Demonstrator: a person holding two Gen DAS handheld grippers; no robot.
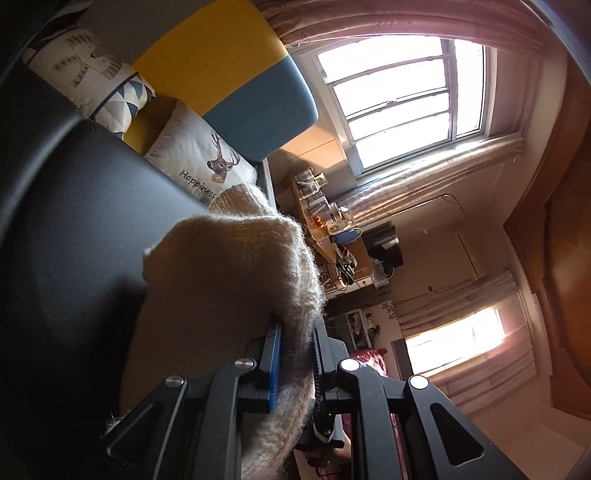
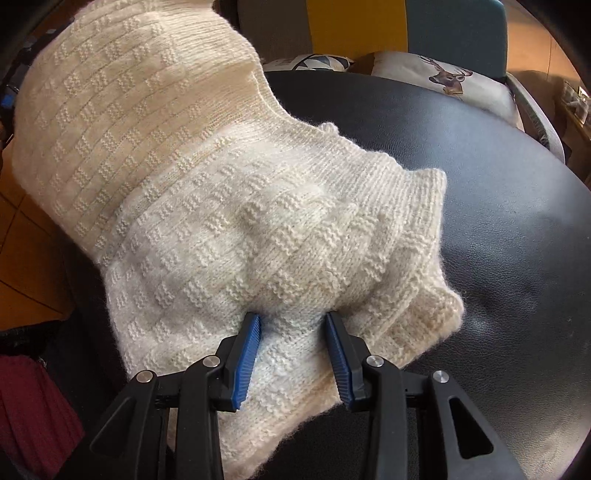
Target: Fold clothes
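Observation:
A cream knitted sweater (image 2: 207, 206) with a basket-weave pattern lies partly on a black leather surface (image 2: 498, 229), its far part lifted up at the upper left. My right gripper (image 2: 293, 321) is open, its blue pads (image 2: 247, 354) straddling a raised bunch of the knit near the ribbed hem. In the left wrist view the sweater (image 1: 229, 266) hangs over my left gripper (image 1: 297, 332), which is shut on a thick fold of it, held above the black surface (image 1: 74, 221). The view is tilted sideways.
Two printed cushions, one with a deer (image 2: 447, 79), lean against a yellow and blue sofa back (image 2: 454, 29) behind the black surface. A dark red garment (image 2: 33, 413) lies at the lower left. A cluttered wooden desk (image 1: 332, 229) and windows (image 1: 399, 99) lie beyond.

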